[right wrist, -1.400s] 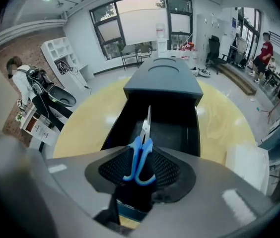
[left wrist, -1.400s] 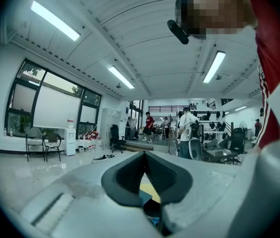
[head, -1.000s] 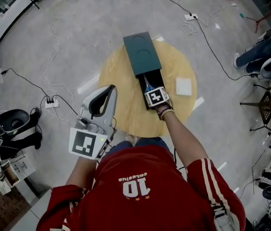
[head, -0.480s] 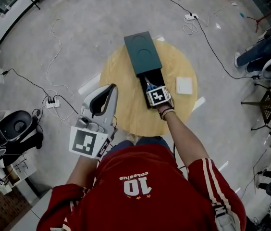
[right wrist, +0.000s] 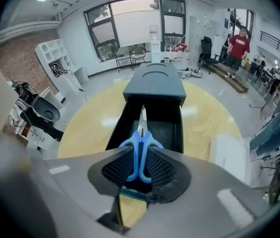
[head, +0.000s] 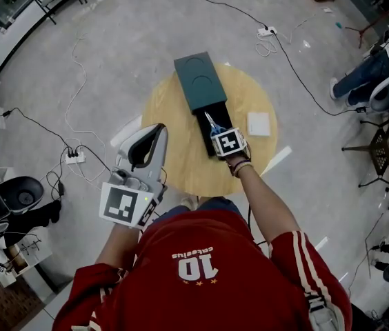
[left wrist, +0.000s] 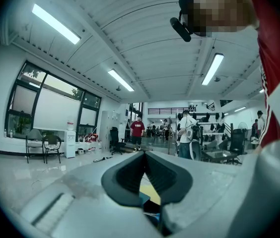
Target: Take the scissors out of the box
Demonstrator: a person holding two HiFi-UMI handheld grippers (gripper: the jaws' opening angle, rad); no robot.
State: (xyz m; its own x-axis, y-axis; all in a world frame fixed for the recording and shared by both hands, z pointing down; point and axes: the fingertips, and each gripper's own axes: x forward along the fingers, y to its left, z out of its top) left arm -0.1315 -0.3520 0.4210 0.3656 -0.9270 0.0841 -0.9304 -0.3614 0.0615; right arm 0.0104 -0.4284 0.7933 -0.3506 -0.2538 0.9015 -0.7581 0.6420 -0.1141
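The blue-handled scissors [right wrist: 141, 150] hang with their blades pointing away over the open black drawer [right wrist: 125, 123] of the dark teal box [right wrist: 155, 86]. My right gripper [right wrist: 141, 155] is shut on their handles and tilts steeply down. From the head view the scissors [head: 212, 123] show just ahead of the right gripper [head: 219, 134], above the drawer [head: 203, 131] that slides out of the box [head: 199, 81]. My left gripper [head: 158, 128] is held level off the table's left side, its jaws together and nothing between them; its tips [left wrist: 144, 155] meet in its own view.
The box lies on a round yellow wooden table [head: 174, 143]. A white square pad [head: 258, 123] sits on the table right of the drawer. Cables and a power strip [head: 74, 157] lie on the grey floor. A seated person's legs [head: 360, 78] are at the far right.
My right gripper has risen a little with the scissors in it, so the blades now show above the drawer. The left gripper has stayed where it was.
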